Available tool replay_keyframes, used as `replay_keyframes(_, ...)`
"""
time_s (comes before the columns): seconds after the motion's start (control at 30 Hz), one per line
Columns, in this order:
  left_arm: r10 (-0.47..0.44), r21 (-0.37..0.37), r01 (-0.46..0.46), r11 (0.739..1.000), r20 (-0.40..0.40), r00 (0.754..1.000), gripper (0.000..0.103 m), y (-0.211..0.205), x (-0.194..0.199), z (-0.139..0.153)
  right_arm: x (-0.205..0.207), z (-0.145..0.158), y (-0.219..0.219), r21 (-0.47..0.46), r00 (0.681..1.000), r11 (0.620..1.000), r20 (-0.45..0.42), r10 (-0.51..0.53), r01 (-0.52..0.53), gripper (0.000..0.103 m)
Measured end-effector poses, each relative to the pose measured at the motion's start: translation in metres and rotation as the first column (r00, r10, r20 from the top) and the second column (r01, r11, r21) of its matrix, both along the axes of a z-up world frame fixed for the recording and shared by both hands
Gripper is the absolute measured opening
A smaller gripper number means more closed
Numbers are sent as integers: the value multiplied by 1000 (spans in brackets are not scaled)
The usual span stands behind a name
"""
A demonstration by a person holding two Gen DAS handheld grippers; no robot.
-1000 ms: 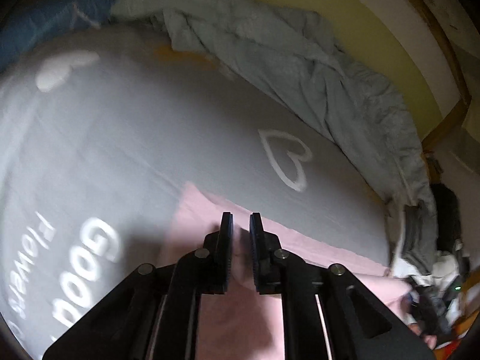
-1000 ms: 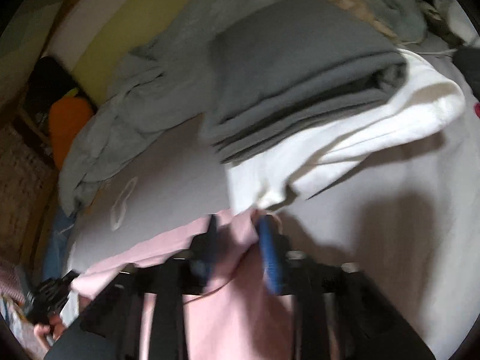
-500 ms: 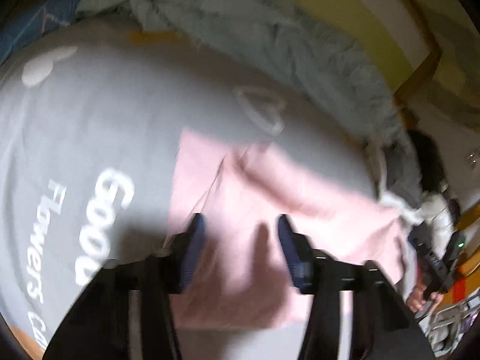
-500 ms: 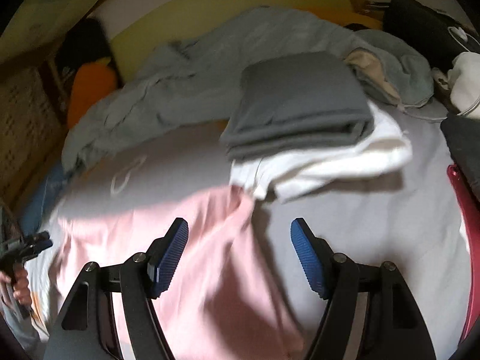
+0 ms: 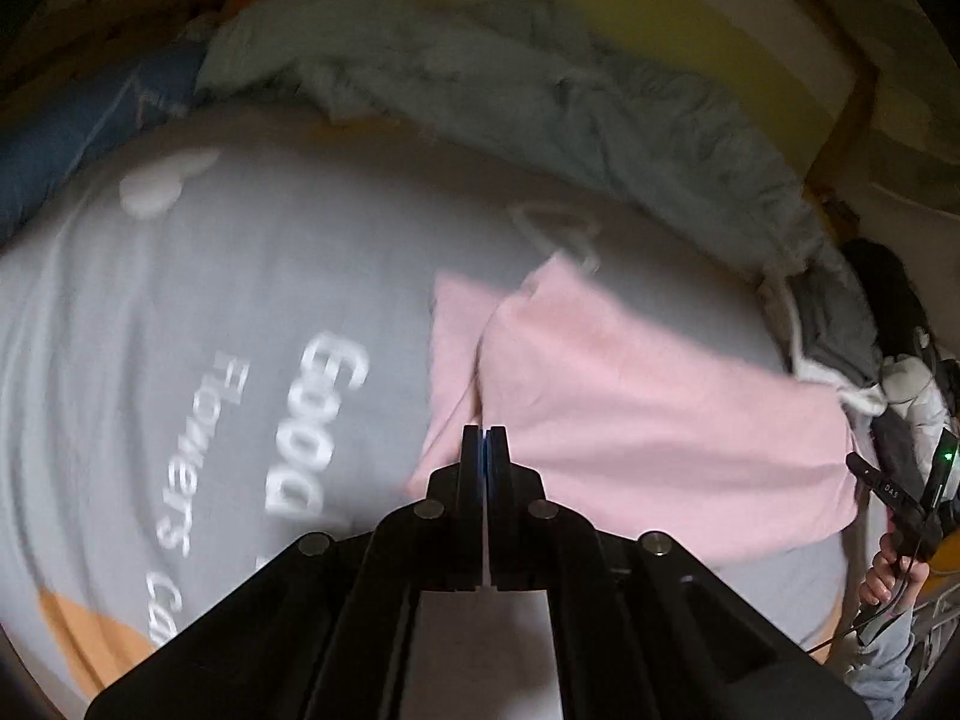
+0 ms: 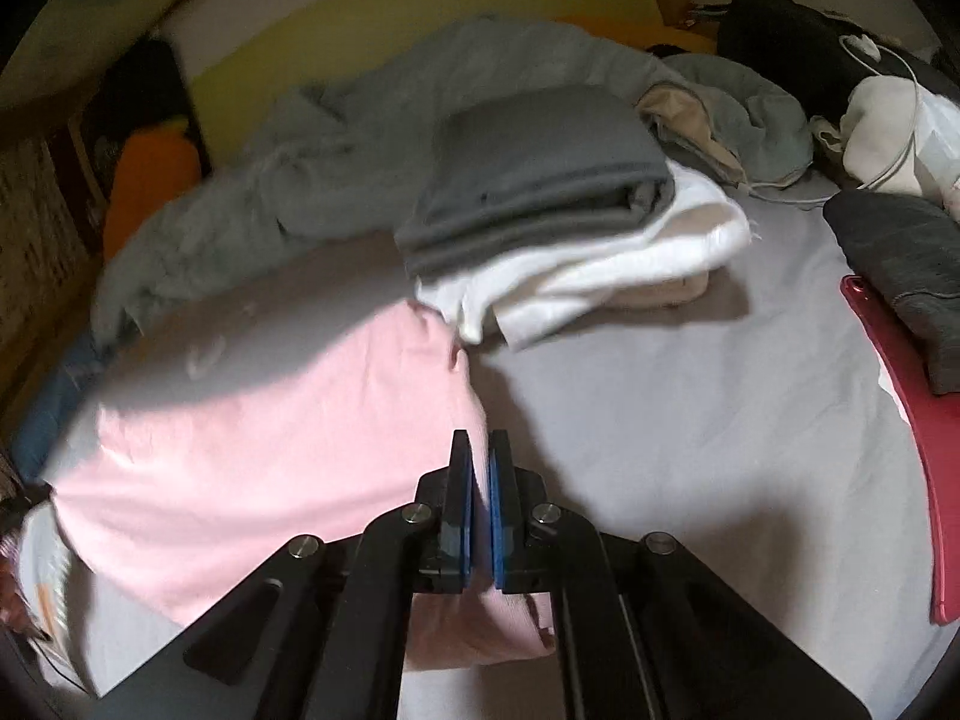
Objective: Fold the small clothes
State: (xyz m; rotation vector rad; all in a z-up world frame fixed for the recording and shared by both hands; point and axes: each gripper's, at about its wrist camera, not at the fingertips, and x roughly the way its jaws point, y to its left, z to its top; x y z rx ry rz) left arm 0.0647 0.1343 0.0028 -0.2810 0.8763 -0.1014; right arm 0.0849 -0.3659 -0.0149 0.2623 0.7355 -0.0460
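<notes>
Pink garment (image 5: 648,414): one, lying partly folded on the bed, its far right corner touching the folded stack.
Grey bed sheet (image 5: 210,300): one, covering the bed, carrying white lettering and heart prints.
Folded stack: two pieces, a dark grey folded garment (image 6: 540,180) sitting on top of a white folded garment (image 6: 600,276).
Crumpled grey duvet (image 5: 570,102): one, bunching along the far edge of the bed.
Red tray-like object (image 6: 900,420): one, lying at the right edge of the bed; exact kind unclear.
Left claw (image 5: 483,450): jaws sitting together, blue pads almost touching, at the near left edge of the pink garment; whether cloth is pinched between them is not readable.
Right claw (image 6: 478,468): jaws nearly together and clamping the near right edge of the pink garment, pink cloth showing between the blue pads and bunching below them.
Person's right hand (image 5: 885,576): wrapping the right claw's handle, seen at the right edge of the left wrist view.
Image quality: motion blur softening both views.
</notes>
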Motion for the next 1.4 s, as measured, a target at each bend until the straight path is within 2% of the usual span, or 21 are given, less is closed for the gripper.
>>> replay_keyframes(0.1,14,-30,-16,999,-54,998,0,5,-3,-17,2,-16,-2,-10,998,1000,-52,-23,23,4)
replay_keyframes(0.2,-27,-65,26,998,-19,999,1,3,-10,-15,-3,-13,-8,-9,998,999,-44,-53,53,10)
replay_keyframes(0.23,-49,-53,50,997,10,999,6,0,-12,-10,-8,-8,-11,-18,997,997,-24,-71,71,21)
replay_keyframes(0.27,-55,-32,56,998,33,998,22,-3,-12,-5,-17,-6,-15,-23,996,996,-3,-91,91,29)
replay_keyframes(0.33,-65,3,65,998,99,993,39,-12,-12,8,-31,-2,-21,-21,993,993,42,-112,113,31)
replay_keyframes(0.43,-138,21,137,990,168,976,41,-37,-3,30,-44,5,-24,4,990,994,89,-105,105,31)
replay_keyframes(0.53,-223,93,208,974,193,956,42,-75,16,42,-44,18,-13,55,986,998,168,-7,-3,31)
replay_keyframes(0.57,-243,144,217,966,196,950,42,-88,27,46,-37,25,1,42,975,992,195,106,-117,31)
replay_keyframes(0.6,-249,182,213,960,204,947,42,-98,37,48,-24,34,21,-2,954,972,192,229,-233,31)
replay_keyframes(0.63,-252,198,213,957,201,947,42,-105,48,48,-16,38,35,-48,940,958,182,288,-284,31)
replay_keyframes(0.7,-240,186,212,960,145,960,42,-111,80,39,12,45,70,-195,937,943,172,305,-271,31)
replay_keyframes(0.73,-211,178,190,965,103,972,42,-111,93,30,27,43,77,-208,944,942,145,295,-263,31)
replay_keyframes(0.83,-133,150,131,980,4,991,42,-97,120,-9,77,11,66,-91,979,975,-14,202,-203,31)
replay_keyframes(0.9,-87,158,84,984,11,996,38,-80,121,-36,89,-16,51,-72,984,983,-63,164,-169,28)
replay_keyframes(0.93,-89,140,84,987,32,995,38,-77,121,-42,91,-26,41,-47,984,985,-68,165,-168,27)
replay_keyframes(1.0,-65,129,59,990,42,997,38,-73,118,-35,91,-24,19,86,987,984,-27,157,-155,27)
replay_keyframes(1.07,-43,188,31,982,61,997,50,-76,113,-34,87,-25,3,86,998,995,-13,55,-54,27)
replay_keyframes(1.13,-46,203,34,979,55,997,53,-78,114,-40,89,-35,-11,186,998,982,-32,48,-41,27)
replay_keyframes(1.2,-44,185,33,982,57,997,56,-74,113,-40,85,-38,-22,267,998,963,-18,52,-45,27)
replay_keyframes(1.3,-37,159,28,987,54,998,57,-73,118,-42,79,-41,-23,275,999,960,-12,48,-42,27)
replay_keyframes(1.4,-30,181,15,983,79,996,58,-77,111,-35,75,-38,-7,187,999,982,-16,43,-39,27)
